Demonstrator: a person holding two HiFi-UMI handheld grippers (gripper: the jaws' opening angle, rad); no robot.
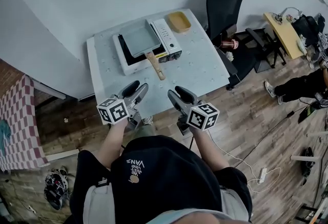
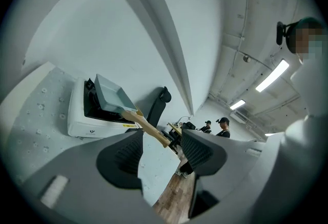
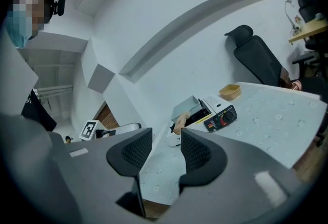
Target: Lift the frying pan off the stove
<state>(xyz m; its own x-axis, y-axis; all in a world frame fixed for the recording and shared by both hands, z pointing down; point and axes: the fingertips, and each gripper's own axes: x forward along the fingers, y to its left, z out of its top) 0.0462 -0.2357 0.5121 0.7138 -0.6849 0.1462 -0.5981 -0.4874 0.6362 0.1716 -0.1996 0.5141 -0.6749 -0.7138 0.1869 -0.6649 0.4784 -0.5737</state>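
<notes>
Head view: left gripper (image 1: 137, 87) and right gripper (image 1: 177, 94) are held open, empty, at the near edge of the table (image 1: 205, 66). Frying pan (image 1: 139, 38) is sat on the portable stove (image 1: 125, 64), yellow dish (image 1: 179, 21) beside. Ceiling lights (image 2: 271, 75) get caught in left gripper view, not overhead.

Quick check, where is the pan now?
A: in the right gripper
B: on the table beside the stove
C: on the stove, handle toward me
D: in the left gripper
C: the pan sits on the stove, its handle pointing back toward the grippers; the left gripper and right gripper are open, short of it.
</notes>
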